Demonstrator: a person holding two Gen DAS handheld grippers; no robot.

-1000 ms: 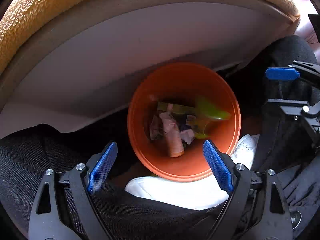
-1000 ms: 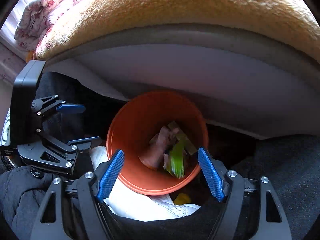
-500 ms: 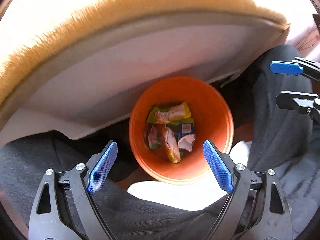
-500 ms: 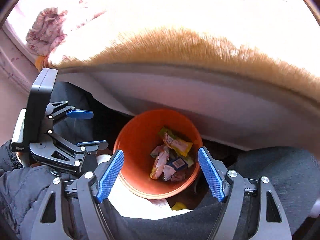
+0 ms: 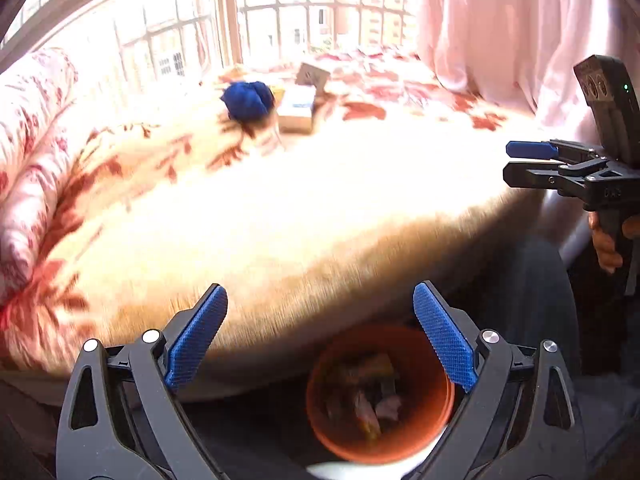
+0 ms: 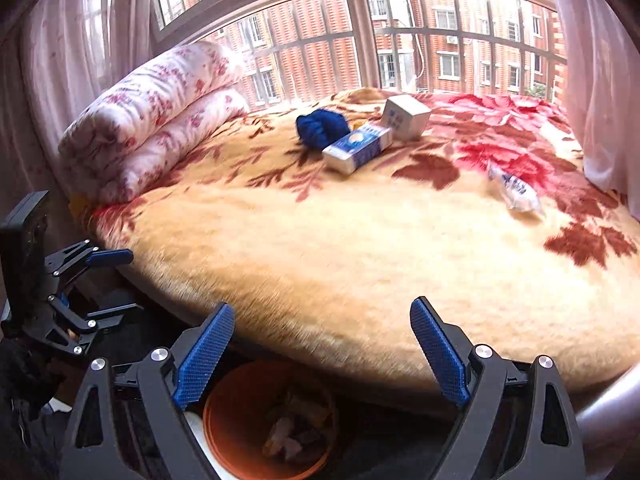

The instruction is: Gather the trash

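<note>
I've got both grippers up over the bed [image 6: 360,248] edge, w/ the orange bin [image 6: 236,416] as my ref point. Left gripper [image 5: 320,336]: jaws opening, nothing btwn the blue pads [image 5: 196,340], just blanket behind them. Right gripper [image 6: 320,348]: same, jaws opening and empty. The bin sits on the floor right against the bed's near side, low in both views, partly under my right-side finger in the left cam. Wrappers [image 5: 368,396] lie loose inside the bin at its bottom; blurred, so I can't sort them. More trash is well beyond the bin, up on the floral blanket: a blue-white carton [image 6: 358,148] lying flat, a white box [image 6: 406,116] touching its far end, a blue cloth ball [image 6: 322,126] just beside the carton on its window side, and a crumpled blue-white wrapper [image 6: 514,190] off to the bin's far right. Folded quilt [image 6: 148,112] is stacked at the bed's left end. In the left cam a hand [image 5: 606,242] grips the right unit's handle.
</note>
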